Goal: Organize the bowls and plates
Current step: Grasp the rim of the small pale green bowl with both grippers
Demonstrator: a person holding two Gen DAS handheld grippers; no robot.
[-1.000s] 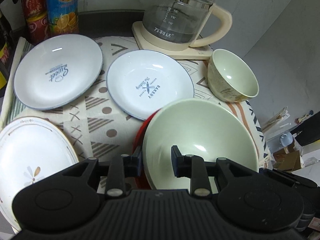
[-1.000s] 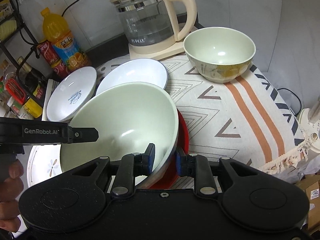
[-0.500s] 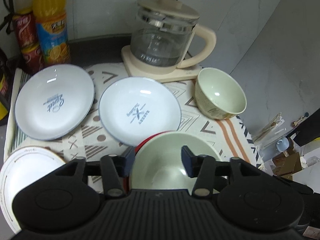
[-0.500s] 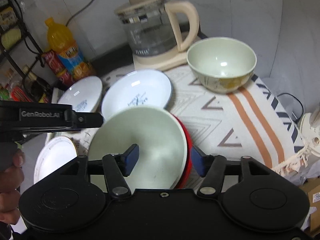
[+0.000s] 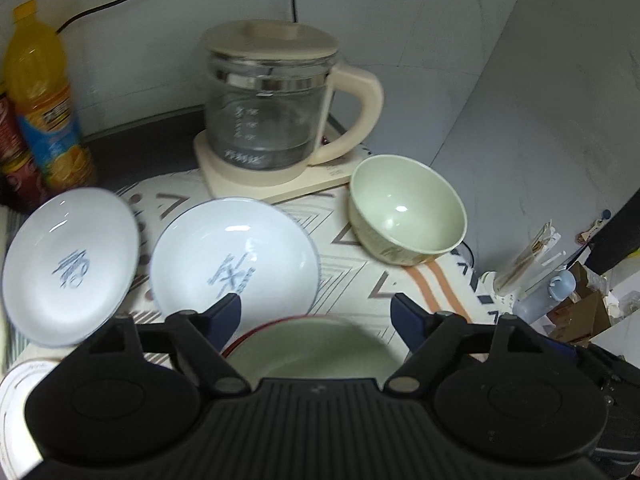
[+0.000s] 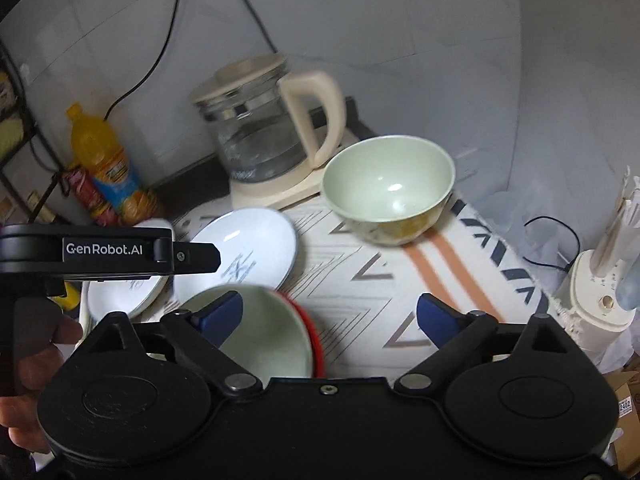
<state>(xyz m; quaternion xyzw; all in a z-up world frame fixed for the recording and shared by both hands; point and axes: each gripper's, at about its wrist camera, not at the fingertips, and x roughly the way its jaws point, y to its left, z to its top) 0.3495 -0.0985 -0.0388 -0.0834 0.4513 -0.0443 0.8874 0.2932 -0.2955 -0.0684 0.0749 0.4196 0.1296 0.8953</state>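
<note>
Left tongs (image 5: 316, 312) and right tongs (image 6: 330, 312) both stand apart, empty. Green bowl (image 6: 264, 336) sits in what appears a red bowl (image 6: 314, 332) on the table (image 6: 400, 292).

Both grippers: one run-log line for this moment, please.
left gripper: open | right gripper: open | pale green bowl: nested in red bowl, unheld

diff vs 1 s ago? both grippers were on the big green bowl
Both let go. The left gripper and right gripper opened and drew back from the large green bowl, now nested in the red bowl. The small green bowl, blue plates and kettle stayed put.
</note>
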